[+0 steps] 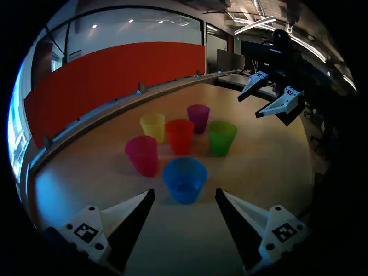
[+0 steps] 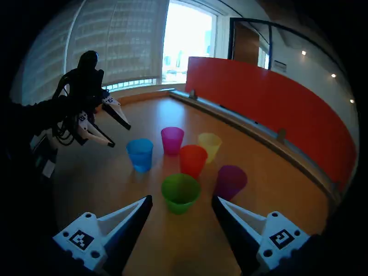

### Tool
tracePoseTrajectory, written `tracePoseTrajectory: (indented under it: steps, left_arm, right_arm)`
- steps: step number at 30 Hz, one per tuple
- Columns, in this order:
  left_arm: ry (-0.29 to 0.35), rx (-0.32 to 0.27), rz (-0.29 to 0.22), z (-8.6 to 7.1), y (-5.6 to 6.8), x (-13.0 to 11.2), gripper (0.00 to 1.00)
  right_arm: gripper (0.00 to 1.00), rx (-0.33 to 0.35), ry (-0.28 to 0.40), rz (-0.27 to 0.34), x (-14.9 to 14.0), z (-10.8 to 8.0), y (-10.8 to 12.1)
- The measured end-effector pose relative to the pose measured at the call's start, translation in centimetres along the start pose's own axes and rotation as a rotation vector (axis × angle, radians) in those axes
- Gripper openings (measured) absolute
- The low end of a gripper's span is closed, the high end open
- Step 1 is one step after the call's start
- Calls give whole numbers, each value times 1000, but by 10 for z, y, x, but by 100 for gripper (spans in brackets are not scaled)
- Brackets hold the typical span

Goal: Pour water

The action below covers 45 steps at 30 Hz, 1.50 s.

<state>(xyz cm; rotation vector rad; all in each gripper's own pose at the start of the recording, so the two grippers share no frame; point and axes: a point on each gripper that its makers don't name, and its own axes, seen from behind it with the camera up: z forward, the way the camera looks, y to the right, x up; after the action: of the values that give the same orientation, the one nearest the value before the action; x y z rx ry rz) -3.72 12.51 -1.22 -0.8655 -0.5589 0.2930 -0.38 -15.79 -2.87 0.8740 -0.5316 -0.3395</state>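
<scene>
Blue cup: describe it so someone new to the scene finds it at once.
On the wooden table beside the red wall panel stands a cluster of six coloured cups. The blue cup is at the cluster's edge nearest the left gripper, next to the pink cup. It is the only blue one.

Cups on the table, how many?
6: blue nearest left tongs, green nearest right tongs, orange central, pink, yellow, purple around it. None seem hidden.

A red partition (image 1: 115, 73) borders the wooden table (image 1: 267, 161); a bright window (image 2: 188, 37) sits beside pale blinds (image 2: 119, 41).
</scene>
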Motion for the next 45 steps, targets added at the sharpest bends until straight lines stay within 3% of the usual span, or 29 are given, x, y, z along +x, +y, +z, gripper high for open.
tracePoseTrajectory:
  steps: [8, 29, 45]
  left_arm:
    - [-33, -20, 7, 17, 2, -16, 99]
    - [-51, -61, 2, 55, -1, -18, 98]
    - [-38, -70, 12, 68, -1, -4, 98]
  right_arm:
    - [100, 17, -15, 3, -9, 17, -4]
    - [100, 36, -49, 11, -27, 53, -1]
    - [100, 42, -45, 9, -29, 64, 1]
